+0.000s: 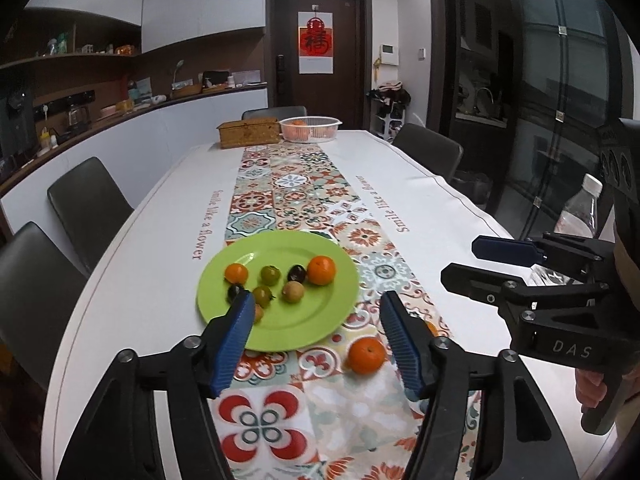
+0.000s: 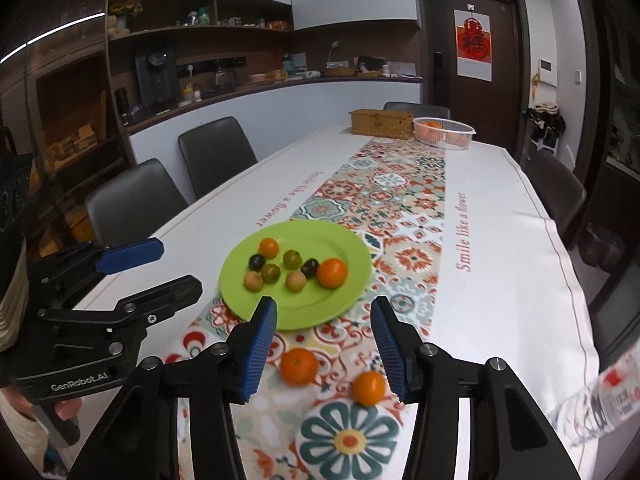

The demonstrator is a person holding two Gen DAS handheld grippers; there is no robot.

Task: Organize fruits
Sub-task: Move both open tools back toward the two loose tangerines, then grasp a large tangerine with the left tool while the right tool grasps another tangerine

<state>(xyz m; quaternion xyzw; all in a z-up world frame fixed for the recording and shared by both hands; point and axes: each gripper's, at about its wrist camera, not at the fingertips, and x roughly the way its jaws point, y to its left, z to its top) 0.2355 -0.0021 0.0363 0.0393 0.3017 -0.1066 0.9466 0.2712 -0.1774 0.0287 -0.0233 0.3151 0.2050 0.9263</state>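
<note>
Two oranges lie loose on the patterned table runner (image 2: 416,216), short of the green plate (image 2: 320,308) where the rest of the fruit is gathered. The nearer-left orange (image 2: 299,366) sits just below the plate's rim; the second orange (image 2: 369,388) lies near it, a little to the right and closer to the table edge. In the left wrist view only one loose orange (image 1: 366,355) shows plainly. On the plate rest a large orange (image 2: 332,273), a small orange (image 2: 268,247) and several small dark, green and tan fruits, spread apart rather than heaped, presumably so that none rolls off.

The left gripper (image 1: 318,300) hangs over the plate's near rim with its jaws apart and nothing between them. The right gripper (image 2: 324,308) hovers above the loose oranges, likewise apart and empty. Both point down toward the table, a posture suited to coming down on a fruit from above.

Judged from this layout, the plate is the collecting place and the two stray oranges remain to be moved. A clear bottle (image 2: 600,404) lies at the right table edge, and a white basket (image 2: 444,132) of oranges stands at the far end.
</note>
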